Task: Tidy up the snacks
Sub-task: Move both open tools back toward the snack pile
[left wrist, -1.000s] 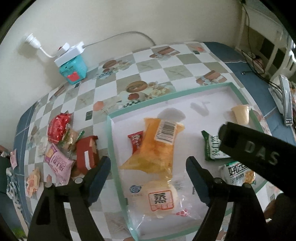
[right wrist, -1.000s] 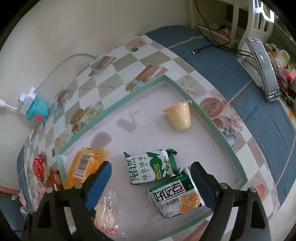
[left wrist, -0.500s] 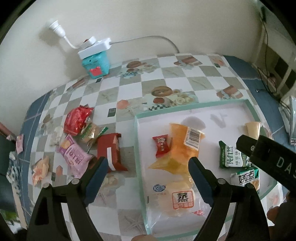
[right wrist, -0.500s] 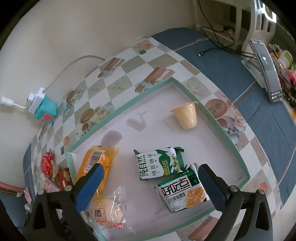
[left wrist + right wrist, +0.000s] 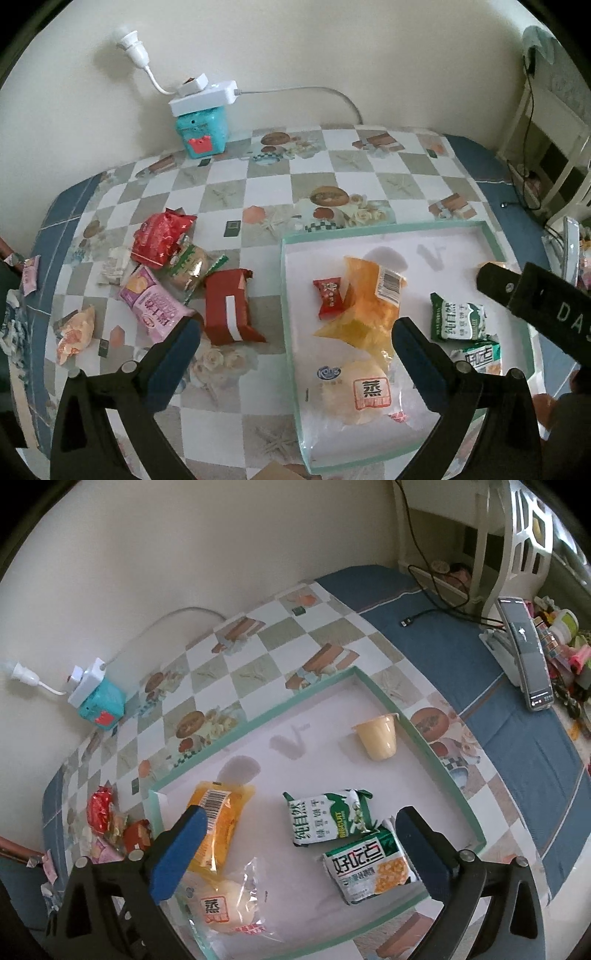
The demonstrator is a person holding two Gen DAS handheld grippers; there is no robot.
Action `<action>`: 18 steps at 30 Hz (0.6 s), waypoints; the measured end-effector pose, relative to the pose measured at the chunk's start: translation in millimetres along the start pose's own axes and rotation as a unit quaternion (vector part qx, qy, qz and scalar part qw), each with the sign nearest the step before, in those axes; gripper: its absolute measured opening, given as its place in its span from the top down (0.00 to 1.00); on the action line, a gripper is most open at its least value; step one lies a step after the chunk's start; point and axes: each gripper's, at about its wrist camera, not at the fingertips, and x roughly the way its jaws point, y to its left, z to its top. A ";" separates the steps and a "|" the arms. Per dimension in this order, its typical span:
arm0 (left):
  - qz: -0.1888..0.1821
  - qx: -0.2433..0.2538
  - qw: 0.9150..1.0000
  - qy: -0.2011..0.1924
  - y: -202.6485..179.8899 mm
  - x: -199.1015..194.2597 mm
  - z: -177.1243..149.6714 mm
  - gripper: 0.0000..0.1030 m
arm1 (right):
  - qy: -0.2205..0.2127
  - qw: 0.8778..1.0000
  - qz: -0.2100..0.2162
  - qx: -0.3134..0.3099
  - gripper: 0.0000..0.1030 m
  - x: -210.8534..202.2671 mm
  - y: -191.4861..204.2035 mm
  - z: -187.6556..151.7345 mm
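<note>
Checkered tablecloth carries a green-rimmed tray holding several snack packets while more lie loose left of it, and both the left gripper and right gripper have just been opening, nothing between their jaws.

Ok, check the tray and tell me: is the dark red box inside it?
No, the dark red box lies on the checkered tablecloth, just outside the tray.

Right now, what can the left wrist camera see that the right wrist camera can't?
Only the left wrist view shows the small red candy in the tray and the peach-coloured packet on the cloth.

Only the right wrist view shows the whole jelly cup, the phone and the black cable.

Both show the green-rimmed tray, orange packet, steamed bun, two green biscuit packs, and the teal box.
</note>
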 end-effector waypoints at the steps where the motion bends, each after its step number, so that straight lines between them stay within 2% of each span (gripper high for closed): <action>1: -0.006 0.001 1.000 0.001 -0.7 0.9 0.6 0.00 | 0.001 1.000 0.000 -0.002 0.00 0.4 1.5 -0.6; 5: -0.027 0.009 1.000 0.013 -8.5 8.6 2.1 0.00 | 0.005 1.000 -0.009 -0.007 0.00 2.9 3.4 -3.6; 12: -0.042 0.031 0.998 0.020 -21.9 16.5 3.0 0.00 | 0.007 0.999 -0.034 -0.002 0.00 6.3 -2.8 -3.8; 18: -0.050 0.021 0.998 0.021 -15.2 16.5 5.4 0.00 | 0.006 0.999 -0.052 -0.001 0.00 6.6 -4.0 -4.3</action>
